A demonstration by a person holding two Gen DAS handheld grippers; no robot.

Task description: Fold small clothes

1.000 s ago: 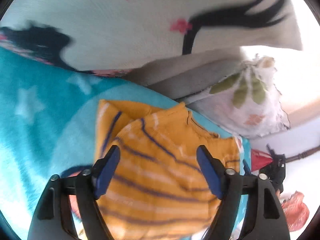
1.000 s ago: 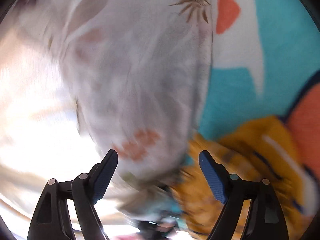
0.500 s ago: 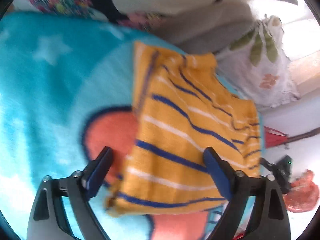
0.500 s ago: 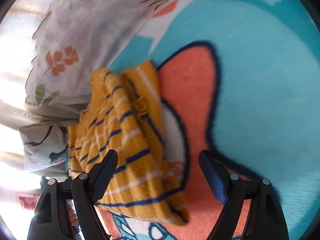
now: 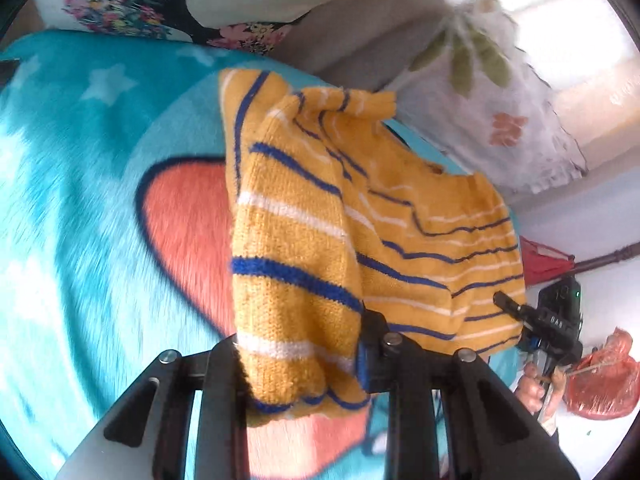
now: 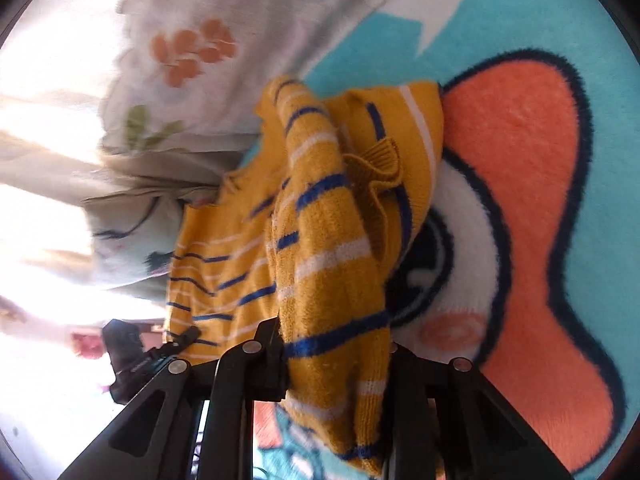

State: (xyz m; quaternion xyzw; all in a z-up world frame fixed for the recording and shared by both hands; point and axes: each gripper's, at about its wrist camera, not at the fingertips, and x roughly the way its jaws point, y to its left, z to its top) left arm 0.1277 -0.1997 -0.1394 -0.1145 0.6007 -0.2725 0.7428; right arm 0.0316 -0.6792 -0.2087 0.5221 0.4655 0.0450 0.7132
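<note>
A small mustard-yellow knit sweater (image 5: 320,216) with blue and white stripes lies partly folded on a turquoise blanket (image 5: 80,184). My left gripper (image 5: 300,360) has its jaws closing, and the pads pinch the sweater's near edge, which bunches between them. In the right wrist view the same sweater (image 6: 320,248) rises in a bunched ridge from my right gripper (image 6: 334,360), whose jaws are also closing and pressing on its hem. The right gripper (image 5: 536,320), with a hand under it, shows at the sweater's far corner in the left wrist view.
The blanket (image 6: 540,60) carries an orange and white cartoon fish. A floral pillow (image 5: 500,112) and a grey cushion (image 5: 360,24) lie along its far side. A red plastic bag (image 5: 604,388) sits on the floor beyond the bed edge.
Both grippers went from wide open to closed on the sweater's edge. The left one moved up to the near hem and the right one came onto the fabric, which now lifts and bunches.
</note>
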